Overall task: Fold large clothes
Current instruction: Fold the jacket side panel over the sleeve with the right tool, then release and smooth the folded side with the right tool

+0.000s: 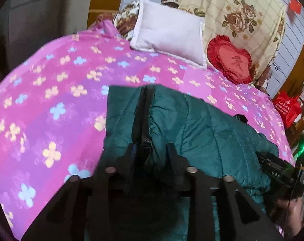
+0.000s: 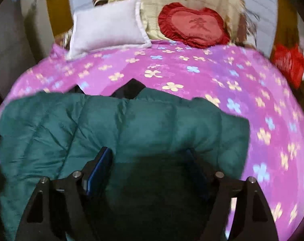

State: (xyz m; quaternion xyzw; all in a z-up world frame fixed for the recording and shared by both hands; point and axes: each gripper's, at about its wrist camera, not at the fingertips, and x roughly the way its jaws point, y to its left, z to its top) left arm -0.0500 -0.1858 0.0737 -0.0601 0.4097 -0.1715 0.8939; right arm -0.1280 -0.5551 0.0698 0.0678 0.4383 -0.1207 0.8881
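Left wrist view, left gripper [image 1: 151, 150] pinching the teal quilted puffer jacket's [image 1: 202, 124] dark zipper edge, right gripper [image 2: 150, 156] hovering spread wide over the jacket [image 2: 152, 120], pink flowered bedspread [image 2: 212, 76] lying underneath.

Likely a home bedroom: bed [image 1: 51, 80], pillow [image 1: 168, 38].

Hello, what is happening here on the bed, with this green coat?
A person is folding a green puffer jacket on a bed with a pink flowered cover. The left tool grips the jacket's dark front edge. The right tool is open over the padded fabric. A white pillow and a red heart cushion lie behind.
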